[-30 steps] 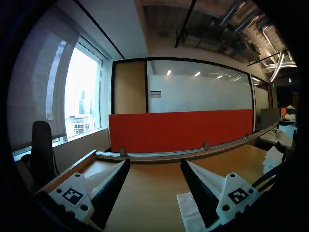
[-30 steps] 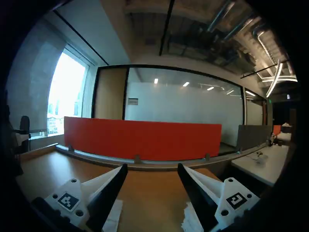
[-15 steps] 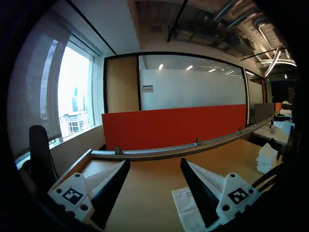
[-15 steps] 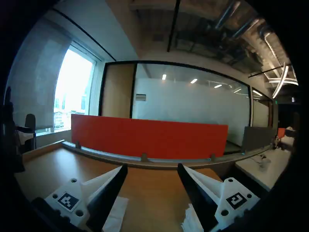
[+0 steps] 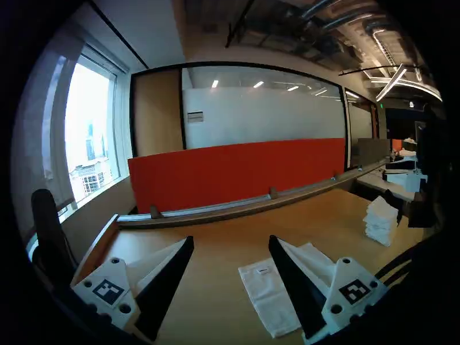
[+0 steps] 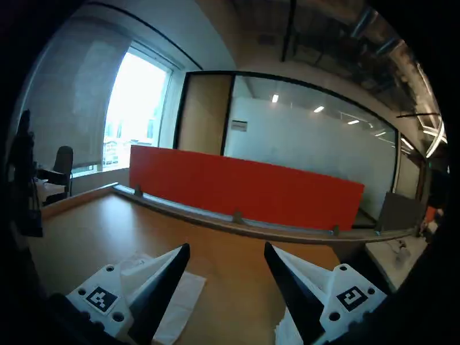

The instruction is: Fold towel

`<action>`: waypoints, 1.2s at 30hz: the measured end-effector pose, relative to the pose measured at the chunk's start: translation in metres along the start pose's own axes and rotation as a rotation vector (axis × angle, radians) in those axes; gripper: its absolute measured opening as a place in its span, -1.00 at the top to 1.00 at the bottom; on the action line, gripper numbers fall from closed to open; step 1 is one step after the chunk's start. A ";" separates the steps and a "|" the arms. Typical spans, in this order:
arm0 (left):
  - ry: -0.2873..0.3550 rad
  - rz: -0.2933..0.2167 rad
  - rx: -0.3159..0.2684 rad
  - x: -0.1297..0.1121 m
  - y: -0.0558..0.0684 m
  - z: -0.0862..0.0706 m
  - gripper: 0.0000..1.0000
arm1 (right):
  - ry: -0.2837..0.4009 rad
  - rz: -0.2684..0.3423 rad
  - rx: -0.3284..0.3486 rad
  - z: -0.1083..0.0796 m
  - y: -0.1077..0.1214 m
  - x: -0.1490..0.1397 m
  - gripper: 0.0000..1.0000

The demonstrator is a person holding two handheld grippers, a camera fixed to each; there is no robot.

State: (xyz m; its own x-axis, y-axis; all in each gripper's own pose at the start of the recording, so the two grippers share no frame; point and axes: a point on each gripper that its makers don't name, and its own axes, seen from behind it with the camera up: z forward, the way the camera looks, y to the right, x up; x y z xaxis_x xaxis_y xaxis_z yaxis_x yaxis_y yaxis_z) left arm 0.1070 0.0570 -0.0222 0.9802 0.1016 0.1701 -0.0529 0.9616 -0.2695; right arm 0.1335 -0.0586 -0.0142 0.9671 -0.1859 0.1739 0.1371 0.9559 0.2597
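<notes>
ok quick rundown. The flat white cloth towel [image 5: 261, 284] is lying spread out on the light wooden tabletop [image 5: 230, 230], lower middle-right of the left gripper view, w/ its right part hidden behind one finger of the left tongs [image 5: 230, 270]. In the right gripper view the same towel [image 6: 187, 293] sits lower left, partly behind a finger of the right tongs [image 6: 226, 282]. So it's basically between the two hands, which makes sense imo: one tool per side for a fold.

Both tongs are wide apart, nothing between the fingers, and neither is touching the cloth afaict. They're held above the tabletop, looking out across the room more than down, so I'd call this the approach bit, fold not begun yet.

Other stuff: a stack of folded white towels [image 5: 379, 221] at the right of the left gripper view, well apart from the flat one. Prob the done pile, parked out of the way so the working spot is free. A long orange divider panel [image 5: 236, 172] runs along the far edge of the tabletop.

Next move prob needs both tongs tipped down onto the corners of one edge. Thin limp cloth lying flat = hard to pinch w/o scraping the wood, and it could bunch up.
</notes>
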 end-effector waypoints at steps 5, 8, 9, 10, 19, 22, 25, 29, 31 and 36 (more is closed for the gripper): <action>-0.051 0.028 -0.068 -0.014 0.011 0.002 -0.93 | -0.075 -0.058 0.099 0.002 -0.019 -0.018 -1.00; -0.077 0.049 -0.109 -0.022 0.018 0.004 -0.93 | -0.113 -0.099 0.152 0.003 -0.030 -0.028 -1.00; -0.085 0.056 -0.122 -0.025 0.020 0.005 -0.93 | -0.123 -0.111 0.167 0.003 -0.033 -0.031 -1.00; -0.094 0.065 -0.132 -0.028 0.022 0.006 -0.93 | -0.134 -0.121 0.180 0.004 -0.036 -0.035 -1.00; -0.140 0.114 -0.194 -0.047 0.035 0.014 -0.93 | -0.201 -0.159 0.254 0.011 -0.052 -0.058 -1.00; -0.154 0.117 -0.204 -0.055 0.038 0.015 -0.93 | -0.218 -0.165 0.272 0.012 -0.058 -0.066 -1.00; -0.166 0.115 -0.217 -0.064 0.043 0.016 -0.93 | -0.238 -0.169 0.286 0.013 -0.063 -0.077 -1.00; -0.184 0.108 -0.236 -0.078 0.049 0.018 -0.93 | -0.263 -0.173 0.301 0.015 -0.068 -0.093 -1.00; -0.195 0.107 -0.244 -0.087 0.052 0.018 -0.93 | -0.278 -0.175 0.308 0.015 -0.070 -0.103 -1.00; -0.220 0.115 -0.262 -0.108 0.059 0.018 -0.93 | -0.314 -0.175 0.325 0.015 -0.076 -0.127 -1.00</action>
State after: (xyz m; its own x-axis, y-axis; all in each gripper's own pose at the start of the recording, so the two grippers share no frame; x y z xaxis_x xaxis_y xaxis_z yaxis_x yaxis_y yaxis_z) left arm -0.0058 0.1071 -0.0391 0.9046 0.2849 0.3170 -0.0814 0.8455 -0.5277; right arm -0.0026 -0.1108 -0.0421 0.8170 -0.4449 0.3669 0.1693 0.7933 0.5849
